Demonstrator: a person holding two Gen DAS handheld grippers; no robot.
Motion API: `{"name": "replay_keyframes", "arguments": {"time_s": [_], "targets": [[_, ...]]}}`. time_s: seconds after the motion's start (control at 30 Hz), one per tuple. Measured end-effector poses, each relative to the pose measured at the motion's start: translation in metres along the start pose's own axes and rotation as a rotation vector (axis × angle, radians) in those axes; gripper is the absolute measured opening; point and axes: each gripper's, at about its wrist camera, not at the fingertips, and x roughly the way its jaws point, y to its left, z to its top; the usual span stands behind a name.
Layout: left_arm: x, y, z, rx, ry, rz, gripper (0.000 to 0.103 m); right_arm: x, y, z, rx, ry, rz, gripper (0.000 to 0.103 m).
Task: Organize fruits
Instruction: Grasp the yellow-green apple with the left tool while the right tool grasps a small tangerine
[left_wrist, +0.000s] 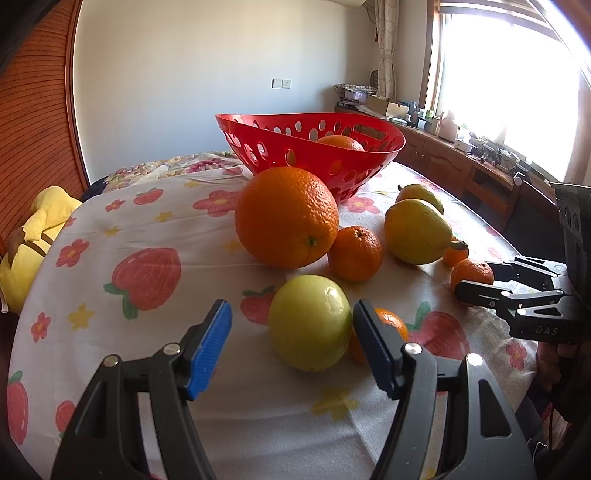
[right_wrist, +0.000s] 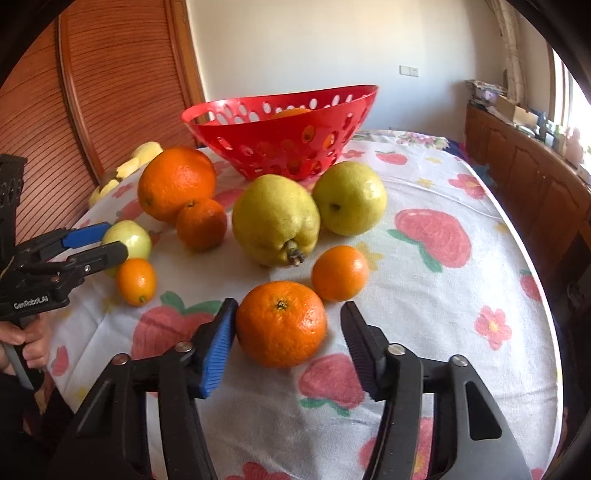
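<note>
My left gripper (left_wrist: 291, 332) is open around a small pale green apple (left_wrist: 310, 322) on the flowered cloth; its right finger touches the apple. It shows from the side in the right wrist view (right_wrist: 110, 242). My right gripper (right_wrist: 286, 332) is open around a mandarin (right_wrist: 281, 323), left pad near its skin. A red perforated basket (left_wrist: 295, 151) stands behind, holding one orange (left_wrist: 340, 142). A large orange (left_wrist: 286, 216), a second mandarin (left_wrist: 354, 253) and two yellow-green pears (right_wrist: 275, 225) (right_wrist: 349, 197) lie between.
A small oval orange fruit (right_wrist: 136, 280) lies by the left gripper. A third mandarin (right_wrist: 340, 272) sits right of the pear. A yellow plush toy (left_wrist: 33, 236) lies off the table's left edge. Wooden cabinets (right_wrist: 528, 173) run along the right.
</note>
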Motion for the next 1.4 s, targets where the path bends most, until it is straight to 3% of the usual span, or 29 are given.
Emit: {"name": "replay_keyframes", "arguments": {"time_s": [0.7,0.93,1.3,1.4], "targets": [[0.0044,0.0024,-0.0004,-0.033,0.023,-0.026,0.069,0.0052,0.0003,0.0003,0.009,0.022,0.019,0.055],[0.0029,-0.0005,0.0017,-0.04,0.03,-0.074,0.048,0.0051,0.0004,0.0001,0.01,0.022,0.019,0.055],[-0.0024,-0.0006,0.0043,-0.021,0.06,-0.054,0.048,0.0047,0.0005,-0.0001,0.01,0.021,0.019,0.055],[0.0004,-0.0016,0.0058,-0.014,0.066,-0.04,0.053,0.0046,0.0004,-0.0003,0.011,0.021,0.019,0.055]]}}
